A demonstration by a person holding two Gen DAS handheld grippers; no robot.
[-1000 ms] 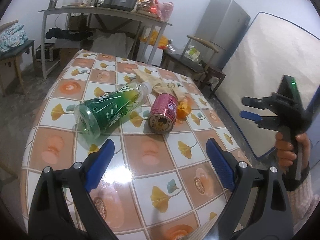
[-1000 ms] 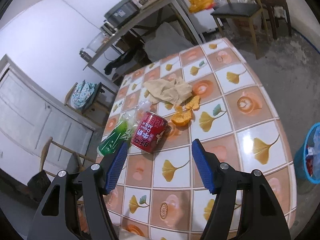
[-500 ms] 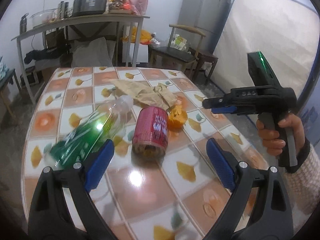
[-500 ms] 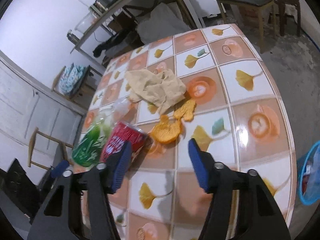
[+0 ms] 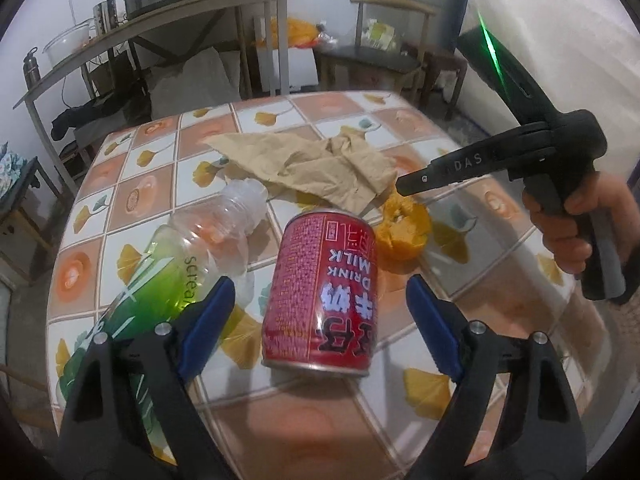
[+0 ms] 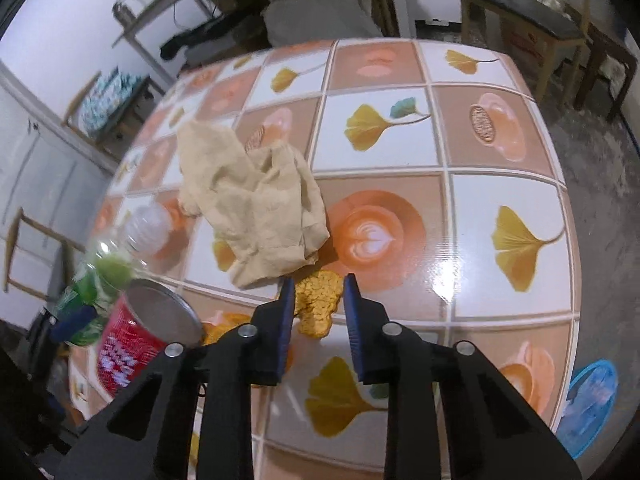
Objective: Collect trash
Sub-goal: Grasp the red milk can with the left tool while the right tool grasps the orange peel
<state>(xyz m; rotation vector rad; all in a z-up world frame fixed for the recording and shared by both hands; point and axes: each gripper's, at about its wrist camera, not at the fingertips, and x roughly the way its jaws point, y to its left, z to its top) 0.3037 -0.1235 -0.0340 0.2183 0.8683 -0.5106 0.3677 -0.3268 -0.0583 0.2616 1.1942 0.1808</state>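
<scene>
A red milk-drink can [image 5: 322,292] lies on its side on the tiled table, between the wide-open jaws of my left gripper [image 5: 320,300]. A green plastic bottle [image 5: 172,276] lies left of it. Orange peel [image 5: 404,230] lies beyond the can, beside a crumpled brown paper [image 5: 316,168]. My right gripper [image 6: 318,298] has its jaws narrowed around a piece of orange peel [image 6: 318,306], which sits between the blue pads; contact is unclear. The can [image 6: 140,340], the bottle [image 6: 100,276] and the paper [image 6: 256,208] also show in the right wrist view.
A blue bin [image 6: 588,400] with trash stands on the floor off the table's right edge. A dark chair [image 5: 384,60] and a cluttered metal shelf table [image 5: 160,24] stand behind the table. A white mattress leans on the right wall.
My left gripper has moved forward so the can now lies between its jaws. My right gripper has moved down to the peel piece and its jaws have narrowed around it.
</scene>
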